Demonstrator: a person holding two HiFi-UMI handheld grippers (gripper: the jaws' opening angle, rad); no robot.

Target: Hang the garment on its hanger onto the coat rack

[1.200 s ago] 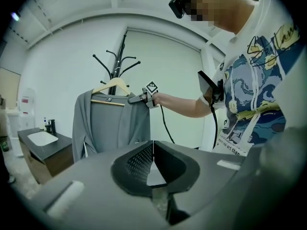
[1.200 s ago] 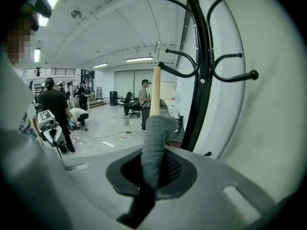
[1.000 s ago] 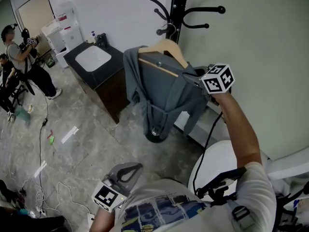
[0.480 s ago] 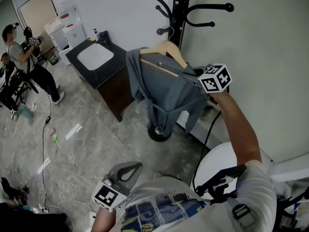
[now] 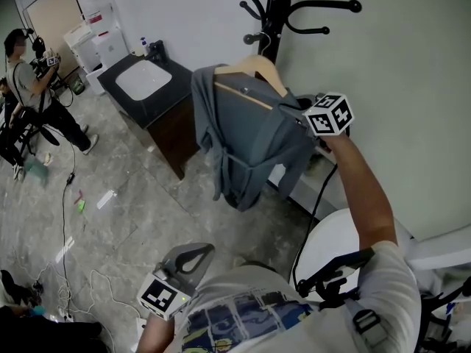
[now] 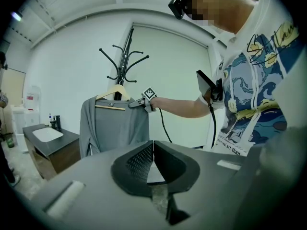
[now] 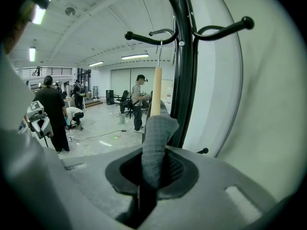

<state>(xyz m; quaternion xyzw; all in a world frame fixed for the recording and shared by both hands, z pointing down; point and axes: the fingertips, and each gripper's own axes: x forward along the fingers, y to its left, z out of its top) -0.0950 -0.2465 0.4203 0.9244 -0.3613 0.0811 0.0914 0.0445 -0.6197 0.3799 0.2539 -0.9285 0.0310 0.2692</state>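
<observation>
Right gripper (image 5: 303, 116): reaching out at arm's length to the near end of the wooden hanger (image 5: 257, 66). Its jaws are opening; the grey garment (image 5: 246, 131), draped over that hanger end, is sitting between them, and the fabric is filling the gap.

Garment: hanging full length on the hanger, sleeves trailing down, close against the black coat rack (image 5: 277, 6) at the far wall. In the right gripper view the hanger's wire hook (image 7: 160, 32) is lying over one of the rack's curved arms.

Left gripper (image 5: 193, 254): hanging low and near, by the person's waist, well apart from the garment. Its jaws are meeting tip to tip with nothing between them.

Left of the rack: a dark cabinet (image 5: 173, 127) carrying a white basin (image 5: 143, 84).
</observation>
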